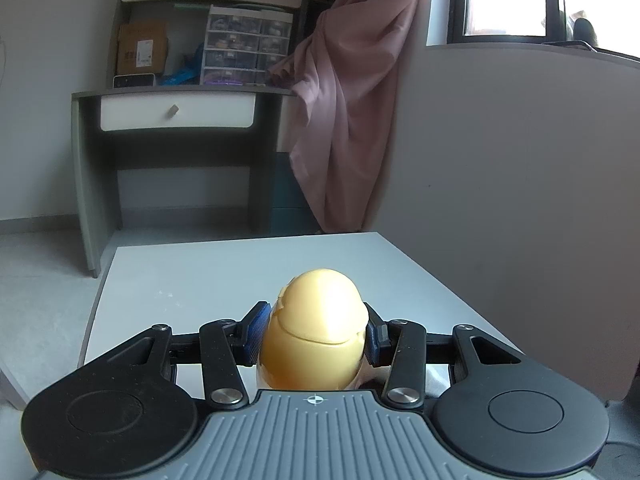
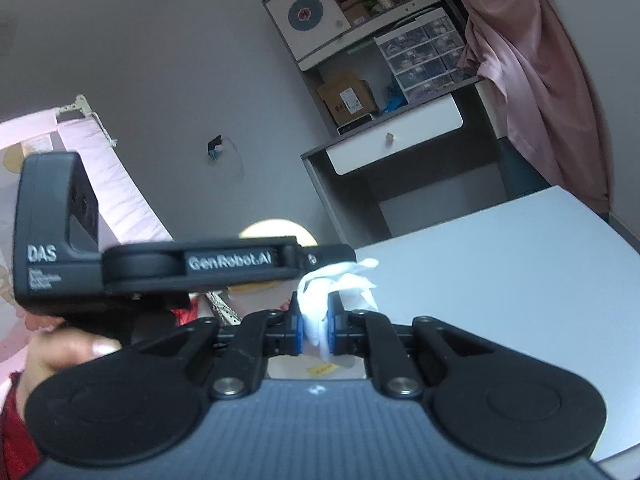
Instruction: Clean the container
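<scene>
While the left gripper [image 1: 316,334] squeezes the yellow egg-shaped container [image 1: 314,328] from both sides, its blue pads [image 1: 256,330] press flat on the shell, so the fingers are closed on it. The container sits right between the fingertips, with its round top poking up past them and its lid seam facing the camera. It hangs just over the near part of the white table [image 1: 200,272]. Holding it by the sides likely keeps it from rolling while it gets wiped.

The right gripper [image 2: 314,326] has its fingers pinched tight on a white tissue [image 2: 332,292]. The crumpled end of the tissue sticks out past the fingertips, which leaves a soft bit free for rubbing. Just beyond those fingertips, and a little to their left, is the black body of the other gripper, held by a hand [image 2: 60,356]. A pale yellow round shape peeks over that black body; it is blurry, but it is probably the container. The tissue looks close to it, though whether it touches cannot be told.
</scene>
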`<state>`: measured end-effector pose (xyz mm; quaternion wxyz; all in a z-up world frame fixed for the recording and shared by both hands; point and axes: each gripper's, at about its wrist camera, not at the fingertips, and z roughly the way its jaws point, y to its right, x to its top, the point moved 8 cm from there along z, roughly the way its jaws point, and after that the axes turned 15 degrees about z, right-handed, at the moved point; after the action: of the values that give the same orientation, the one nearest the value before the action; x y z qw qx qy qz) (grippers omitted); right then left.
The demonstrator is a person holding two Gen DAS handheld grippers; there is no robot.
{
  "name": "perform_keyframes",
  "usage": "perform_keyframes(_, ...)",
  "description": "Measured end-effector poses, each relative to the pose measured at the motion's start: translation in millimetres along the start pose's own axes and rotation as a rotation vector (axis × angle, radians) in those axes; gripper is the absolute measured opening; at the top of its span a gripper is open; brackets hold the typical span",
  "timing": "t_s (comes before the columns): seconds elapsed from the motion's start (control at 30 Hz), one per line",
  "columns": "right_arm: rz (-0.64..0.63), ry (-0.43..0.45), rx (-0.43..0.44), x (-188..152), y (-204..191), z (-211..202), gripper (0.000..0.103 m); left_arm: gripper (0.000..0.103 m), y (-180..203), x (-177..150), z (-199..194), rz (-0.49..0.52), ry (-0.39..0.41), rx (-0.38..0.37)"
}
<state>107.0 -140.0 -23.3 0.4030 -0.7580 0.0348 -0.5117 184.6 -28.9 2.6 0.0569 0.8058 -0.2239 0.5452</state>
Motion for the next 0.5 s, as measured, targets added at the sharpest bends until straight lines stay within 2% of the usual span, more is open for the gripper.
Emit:
perform_keyframes(0.23, 0.048, -0.077, -0.067, -25, 27, 13, 0.011, 0.047, 0, 1, 2, 0.000, -0.001, -0.002)
perform_keyframes(0.5, 0.046, -0.087, -0.082, -30, 28, 12, 0.011, 0.047, -4, 3, 4, -0.003, -0.003, -0.003)
